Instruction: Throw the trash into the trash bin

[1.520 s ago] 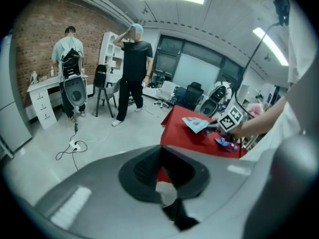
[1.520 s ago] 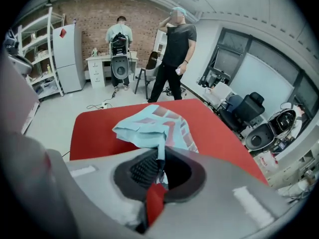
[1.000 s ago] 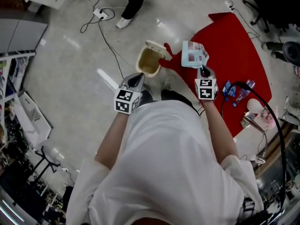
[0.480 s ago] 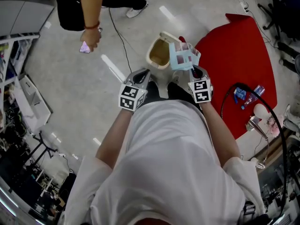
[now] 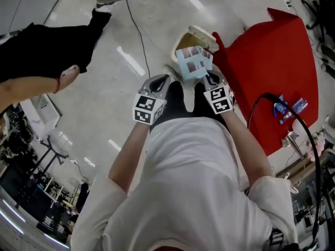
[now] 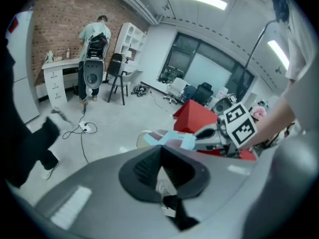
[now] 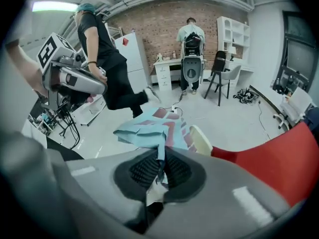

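While above pale floor [image 5: 104, 88] beside red mat [image 5: 282, 61], right hand-held gripper [image 5: 208, 77] tight on blue trash [image 5: 193, 63], left hand-held gripper [image 5: 163, 81] together.

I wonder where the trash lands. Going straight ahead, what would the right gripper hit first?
Probably the cream trash bin, just beyond the blue wrapper the right gripper holds; depth is unclear.

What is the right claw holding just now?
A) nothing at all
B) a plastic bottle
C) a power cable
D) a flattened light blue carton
D: the right claw is shut on the light blue carton, which sticks out ahead of it, with the bin just beyond.
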A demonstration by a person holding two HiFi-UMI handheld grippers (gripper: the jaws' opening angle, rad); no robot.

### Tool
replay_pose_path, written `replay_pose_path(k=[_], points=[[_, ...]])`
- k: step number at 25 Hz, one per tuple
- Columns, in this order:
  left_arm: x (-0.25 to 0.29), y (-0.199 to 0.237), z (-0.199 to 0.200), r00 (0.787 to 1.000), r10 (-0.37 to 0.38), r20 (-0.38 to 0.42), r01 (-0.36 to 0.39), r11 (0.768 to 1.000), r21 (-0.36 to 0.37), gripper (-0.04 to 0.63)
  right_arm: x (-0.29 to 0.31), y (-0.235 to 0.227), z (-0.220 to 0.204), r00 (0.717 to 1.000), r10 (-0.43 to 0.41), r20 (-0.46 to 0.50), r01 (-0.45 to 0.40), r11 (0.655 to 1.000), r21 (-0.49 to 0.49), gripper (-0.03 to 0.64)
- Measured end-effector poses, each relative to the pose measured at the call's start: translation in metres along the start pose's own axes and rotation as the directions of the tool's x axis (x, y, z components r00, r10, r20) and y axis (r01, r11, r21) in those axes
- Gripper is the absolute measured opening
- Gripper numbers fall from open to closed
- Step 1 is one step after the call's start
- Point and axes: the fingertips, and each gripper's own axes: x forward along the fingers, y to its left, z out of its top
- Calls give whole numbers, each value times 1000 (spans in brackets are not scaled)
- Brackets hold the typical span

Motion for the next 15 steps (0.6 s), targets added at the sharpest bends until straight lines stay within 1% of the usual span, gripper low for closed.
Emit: replay_pose_path(k=[4,7,9,12,15], points=[[18,-2,-15,1000,0,-27,1,1000,22,5,23,-5,-26,999,27,-28,-26,999,39,3],[27,2,-32,999,-9,-49,11,999,49,5,49,-4,-47,999,36,-40,-32,995,95,3],[34,13,-43,998,-12,-57,16,997,71,5,74,-3,-58,997,44,-57,-36,990,135,3],[47,46,-50,998,-17,-68,23,995,92,5,121,-3,-62,995,54,-86,-38,983,181,3],[65,64,-56,997,-22,-76,29,996,83,5,156,-5,-66,992,82,-98,-55,967,247,3]])
